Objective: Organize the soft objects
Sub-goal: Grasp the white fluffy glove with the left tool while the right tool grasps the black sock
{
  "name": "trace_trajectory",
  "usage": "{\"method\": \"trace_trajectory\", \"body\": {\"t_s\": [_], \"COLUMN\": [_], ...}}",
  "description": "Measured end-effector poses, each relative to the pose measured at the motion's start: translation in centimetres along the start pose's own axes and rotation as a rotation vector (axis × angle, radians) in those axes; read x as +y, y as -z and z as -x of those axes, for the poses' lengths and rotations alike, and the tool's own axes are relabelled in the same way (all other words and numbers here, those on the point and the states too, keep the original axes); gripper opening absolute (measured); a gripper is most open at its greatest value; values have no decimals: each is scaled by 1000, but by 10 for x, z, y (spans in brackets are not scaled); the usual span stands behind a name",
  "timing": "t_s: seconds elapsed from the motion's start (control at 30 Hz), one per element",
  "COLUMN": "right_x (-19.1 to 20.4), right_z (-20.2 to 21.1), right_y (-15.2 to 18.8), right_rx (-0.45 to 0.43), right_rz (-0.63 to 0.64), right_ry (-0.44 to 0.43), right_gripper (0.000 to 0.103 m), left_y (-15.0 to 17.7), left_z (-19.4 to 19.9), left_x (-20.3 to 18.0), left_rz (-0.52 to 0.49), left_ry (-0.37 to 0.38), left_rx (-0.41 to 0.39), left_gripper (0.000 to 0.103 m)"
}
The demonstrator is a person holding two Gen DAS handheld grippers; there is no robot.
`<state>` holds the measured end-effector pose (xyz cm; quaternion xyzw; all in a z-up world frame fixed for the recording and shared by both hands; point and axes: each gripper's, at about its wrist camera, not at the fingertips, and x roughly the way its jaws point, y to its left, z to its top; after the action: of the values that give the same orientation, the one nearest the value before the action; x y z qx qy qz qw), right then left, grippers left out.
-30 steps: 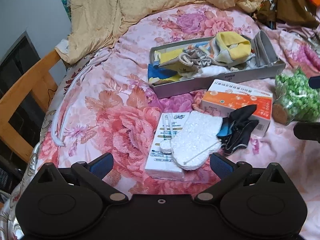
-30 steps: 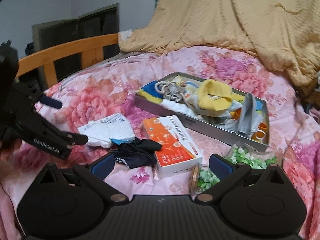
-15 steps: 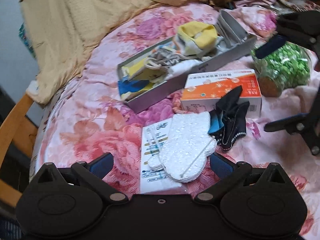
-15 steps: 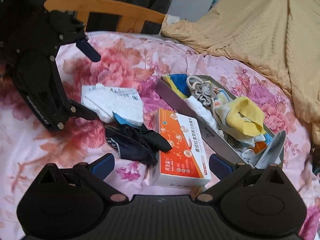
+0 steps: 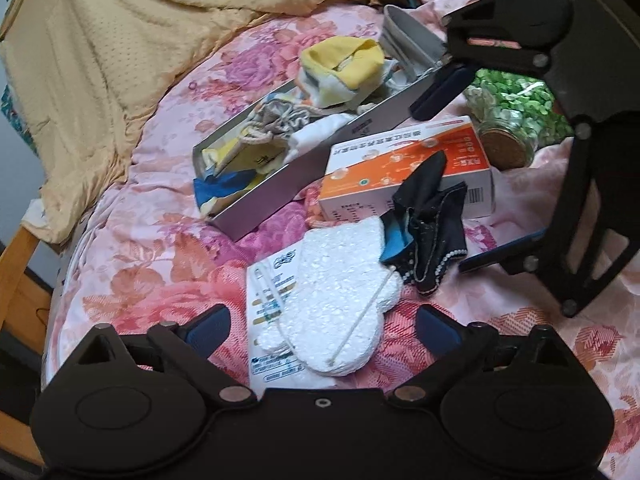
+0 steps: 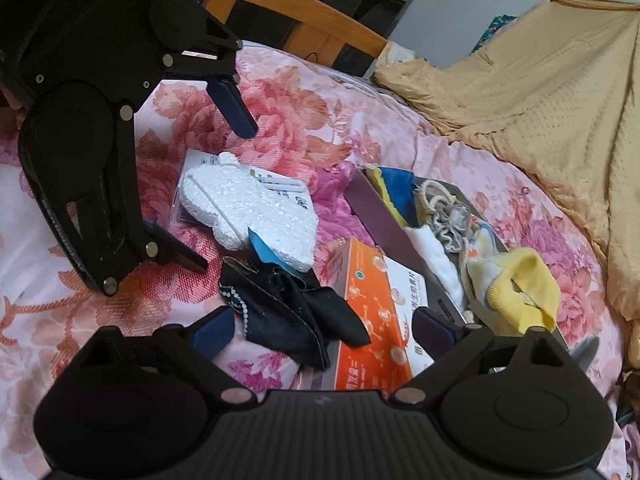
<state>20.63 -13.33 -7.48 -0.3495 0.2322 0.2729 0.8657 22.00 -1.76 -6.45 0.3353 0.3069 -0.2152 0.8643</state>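
A white foam mitten shape [image 5: 340, 300] lies on a white packet [image 5: 266, 304] on the floral bedspread, just ahead of my open, empty left gripper [image 5: 322, 330]. A black cloth with a blue lining [image 5: 426, 224] lies partly on an orange and white box [image 5: 404, 164]. My right gripper [image 6: 320, 330] is open and empty, right over the black cloth [image 6: 288, 308]; it also shows in the left wrist view [image 5: 472, 168]. A long grey box [image 5: 304, 152] behind holds socks and cloths, among them a yellow one [image 5: 344, 64].
A glass jar of green bits with a cork lid [image 5: 516, 120] lies right of the orange box. A tan blanket [image 5: 120, 40] covers the far bed. A wooden bed rail [image 6: 272, 4] runs along the left edge.
Both grippers have come closer to the items on the bed. The right gripper has swung in over the black cloth and orange box. Nothing has been picked up.
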Motion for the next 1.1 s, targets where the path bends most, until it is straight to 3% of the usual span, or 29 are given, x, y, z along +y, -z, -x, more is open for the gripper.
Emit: {"method": "trace_trajectory", "body": {"t_s": [0.17, 0.37, 0.57, 0.77, 1.1], "right_x": [2, 9, 12, 19, 23], "right_z": [-3, -7, -10, -9, -10], "right_y": [-1, -3, -5, -5, -6], "right_rx": [-1, -2, -8, -16, 1], "right_rz": [2, 33, 47, 96, 86], "right_ry": [4, -13, -14, 3, -22], "right_gripper": [88, 70, 59, 52, 16], "left_y": [1, -1, -3, -3, 0], "left_z": [-1, -1, 0, -1, -4], "left_x": [-2, 5, 18, 34, 50], "left_rz": [-10, 32, 132, 258, 402], "left_ry": [21, 53, 92, 137, 129], "left_rx": [-15, -14, -11, 3, 36], "left_gripper": [87, 78, 71, 70, 70]}}
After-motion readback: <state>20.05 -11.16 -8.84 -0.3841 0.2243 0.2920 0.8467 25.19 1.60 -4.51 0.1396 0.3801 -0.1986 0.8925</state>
